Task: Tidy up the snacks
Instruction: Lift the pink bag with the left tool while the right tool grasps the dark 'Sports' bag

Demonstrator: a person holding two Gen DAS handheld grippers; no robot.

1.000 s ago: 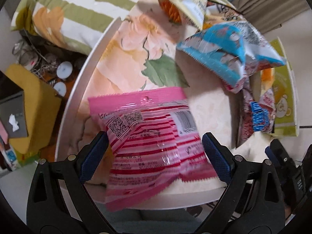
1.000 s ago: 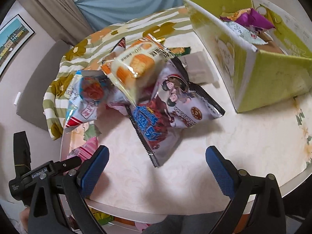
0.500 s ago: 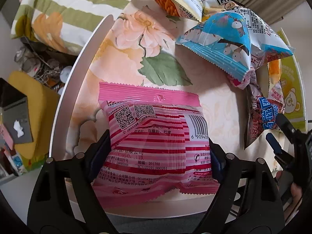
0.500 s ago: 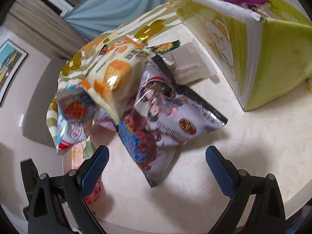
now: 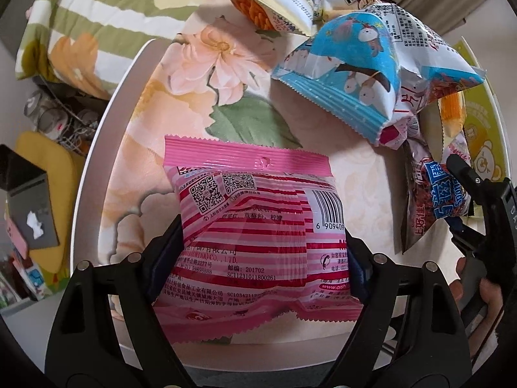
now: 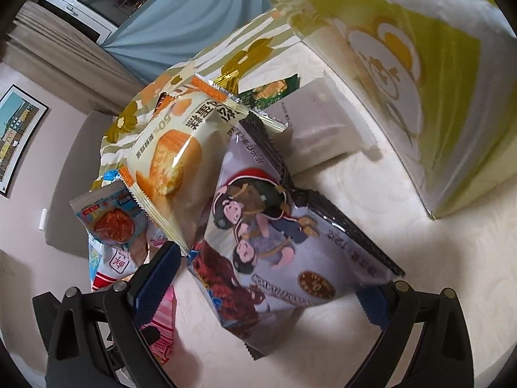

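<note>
Pink striped snack bag [image 5: 258, 232] was seen lower centre of the left wrist view at the table's [image 5: 365, 174] near edge, flanked by the left gripper [image 5: 255, 265], pads against both sides. Right gripper [image 6: 268, 287] was spread wide around a grey cartoon bag [image 6: 274, 226]. Green box [image 6: 420, 97] was seen upper right.

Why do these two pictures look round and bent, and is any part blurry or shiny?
Both views come through fisheye lenses, hence dark corners and curved edges. Left wrist view: the pink snack bag is sharp, its print readable, with soft glare on the wrapper. Right wrist view: the green box is smeared by blur, and the orange bun packet shows a bright highlight.
</note>
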